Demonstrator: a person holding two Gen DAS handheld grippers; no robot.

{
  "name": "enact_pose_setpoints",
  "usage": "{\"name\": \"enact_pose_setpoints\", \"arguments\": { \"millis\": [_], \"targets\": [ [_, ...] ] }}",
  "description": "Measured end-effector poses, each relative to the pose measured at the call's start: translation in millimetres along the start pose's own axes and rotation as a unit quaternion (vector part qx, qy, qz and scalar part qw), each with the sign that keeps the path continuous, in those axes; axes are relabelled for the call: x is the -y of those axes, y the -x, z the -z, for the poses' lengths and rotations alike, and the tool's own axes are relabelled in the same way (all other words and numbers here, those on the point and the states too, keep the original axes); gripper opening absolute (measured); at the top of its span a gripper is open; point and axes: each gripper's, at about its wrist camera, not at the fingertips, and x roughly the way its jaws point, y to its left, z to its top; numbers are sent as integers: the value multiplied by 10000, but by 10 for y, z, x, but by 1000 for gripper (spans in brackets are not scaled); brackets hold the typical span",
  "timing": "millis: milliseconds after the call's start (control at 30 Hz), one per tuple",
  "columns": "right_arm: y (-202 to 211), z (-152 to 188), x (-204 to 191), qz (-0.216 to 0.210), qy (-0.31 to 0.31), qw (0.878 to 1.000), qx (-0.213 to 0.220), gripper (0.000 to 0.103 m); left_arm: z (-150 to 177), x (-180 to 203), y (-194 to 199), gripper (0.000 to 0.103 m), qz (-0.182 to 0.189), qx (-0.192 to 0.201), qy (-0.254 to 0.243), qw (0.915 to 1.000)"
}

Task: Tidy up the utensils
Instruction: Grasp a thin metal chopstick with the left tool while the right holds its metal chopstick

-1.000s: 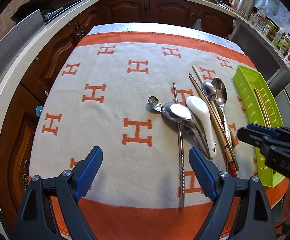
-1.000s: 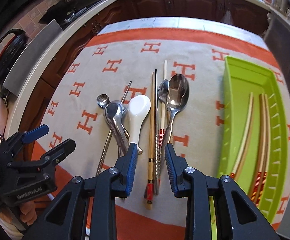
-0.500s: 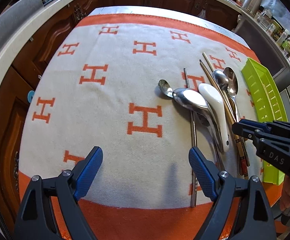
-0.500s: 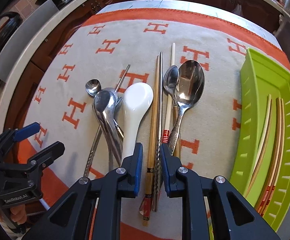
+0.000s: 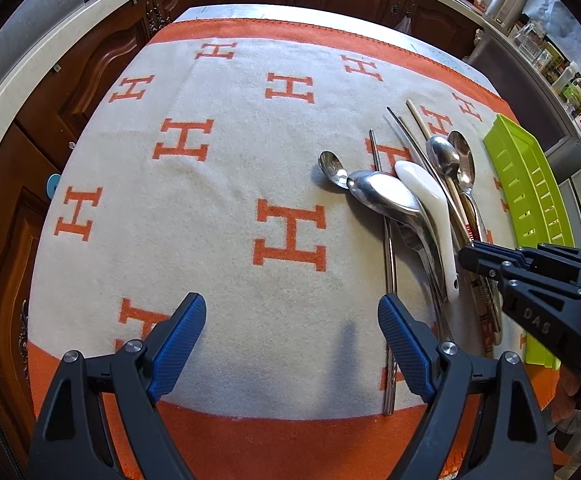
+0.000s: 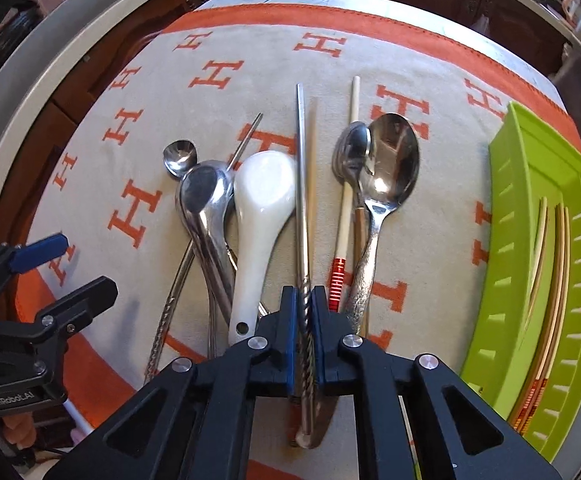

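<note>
Right gripper: you hold it low over the utensil pile, jaws clamped on the steel chopstick near its twisted handle end.
Left gripper: you keep it hovering above the blanket on the desk, jaws wide apart, gripping nothing.
Green tray: at the right edge, holding three wooden chopsticks lengthwise.
Pile: white ceramic spoon lies just left of the clamped chopstick, metal spoons on both sides.
Change: your right jaws stood apart around the chopsticks a second ago; now they've closed.
</note>
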Motion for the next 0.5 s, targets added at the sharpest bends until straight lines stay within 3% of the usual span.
{"name": "enact_pose_setpoints", "arguments": {
  "millis": [267,500],
  "targets": [
    [246,116,185,-455,-488,9975,236,6,-11,83,-69,85,234,-117,-20,9997],
    [477,221,340,-868,-879,9911,493,6,-28,193,-222,68,474,-454,18,9978]
  ]
}}
